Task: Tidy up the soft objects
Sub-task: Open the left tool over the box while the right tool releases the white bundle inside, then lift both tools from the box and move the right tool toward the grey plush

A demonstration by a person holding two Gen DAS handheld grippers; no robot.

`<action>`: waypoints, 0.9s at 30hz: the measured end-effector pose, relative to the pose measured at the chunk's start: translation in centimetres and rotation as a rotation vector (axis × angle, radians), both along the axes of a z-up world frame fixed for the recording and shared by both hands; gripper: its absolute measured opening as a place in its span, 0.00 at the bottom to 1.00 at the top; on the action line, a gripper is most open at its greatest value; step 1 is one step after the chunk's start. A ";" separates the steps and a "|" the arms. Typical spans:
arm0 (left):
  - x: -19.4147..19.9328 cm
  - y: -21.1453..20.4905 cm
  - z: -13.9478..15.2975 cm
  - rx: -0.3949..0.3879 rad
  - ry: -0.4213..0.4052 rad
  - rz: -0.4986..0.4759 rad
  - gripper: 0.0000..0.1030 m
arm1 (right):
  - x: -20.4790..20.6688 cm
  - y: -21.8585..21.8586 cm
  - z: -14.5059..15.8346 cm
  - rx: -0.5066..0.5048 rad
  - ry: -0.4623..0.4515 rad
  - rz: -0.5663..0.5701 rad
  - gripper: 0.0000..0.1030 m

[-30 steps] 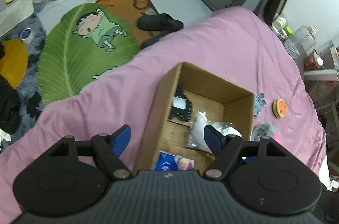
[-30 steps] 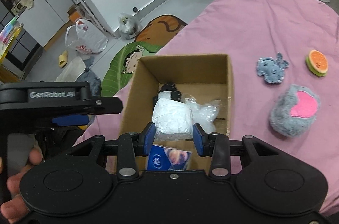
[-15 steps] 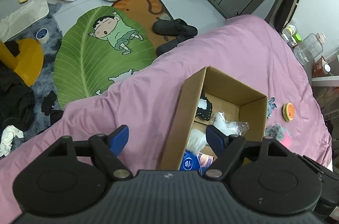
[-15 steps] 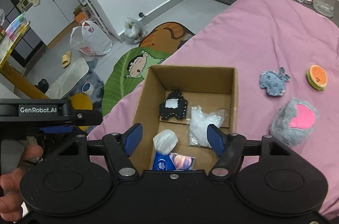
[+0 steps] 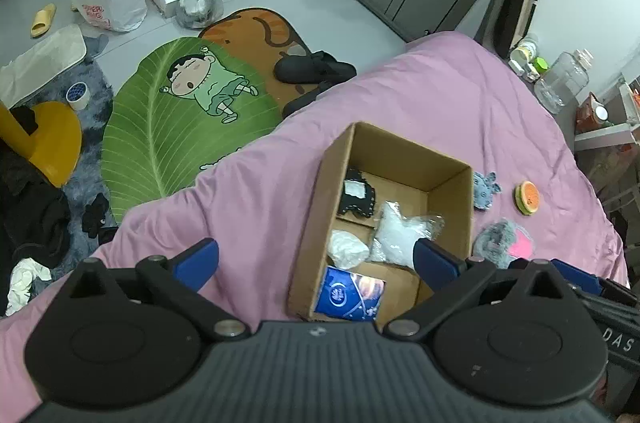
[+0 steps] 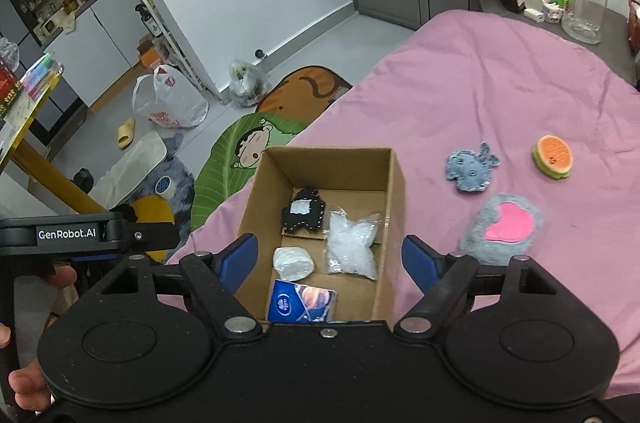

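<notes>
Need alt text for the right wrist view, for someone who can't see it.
The right gripper, jaws opening and empty, hovers above a cardboard box on a pink bedspread. Inside lie a black patch, clear bag, white bundle and blue packet; three plush toys lie outside.

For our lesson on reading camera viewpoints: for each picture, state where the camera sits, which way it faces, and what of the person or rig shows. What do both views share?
Left wrist: on the left gripper, facing down at the cardboard box and floor; jaws opening, nothing between them.
Right wrist: on the right gripper, facing down over the box toward the bed; jaws opening, empty; a hand shows.
Shared: box, gray heart plush.
</notes>
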State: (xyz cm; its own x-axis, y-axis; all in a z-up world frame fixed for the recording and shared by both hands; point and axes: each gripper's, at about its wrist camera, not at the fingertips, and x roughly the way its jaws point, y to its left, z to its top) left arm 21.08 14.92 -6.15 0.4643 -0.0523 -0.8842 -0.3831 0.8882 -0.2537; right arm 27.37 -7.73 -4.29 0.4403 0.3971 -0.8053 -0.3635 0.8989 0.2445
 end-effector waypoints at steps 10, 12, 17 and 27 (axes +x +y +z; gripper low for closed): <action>-1.8 -2.8 1.7 0.023 -0.046 -0.037 1.00 | -1.1 -3.1 1.7 0.028 -0.027 -0.021 0.88; -2.1 -3.4 2.1 0.034 -0.056 -0.046 1.00 | -1.4 -3.8 1.9 0.036 -0.029 -0.028 0.89; -3.0 -4.5 3.1 0.048 -0.078 -0.059 1.00 | -2.1 -5.5 2.3 0.054 -0.035 -0.046 0.94; -4.6 -6.9 4.6 0.079 -0.125 -0.081 1.00 | -3.3 -8.3 3.0 0.096 -0.049 -0.073 1.00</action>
State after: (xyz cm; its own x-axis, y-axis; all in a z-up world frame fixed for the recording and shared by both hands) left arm 16.43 8.03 -1.54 0.5679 -0.0264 -0.8227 -0.2796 0.9339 -0.2230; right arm 24.09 -16.03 -1.32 0.5086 0.4369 -0.7419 -0.3112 0.8967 0.3147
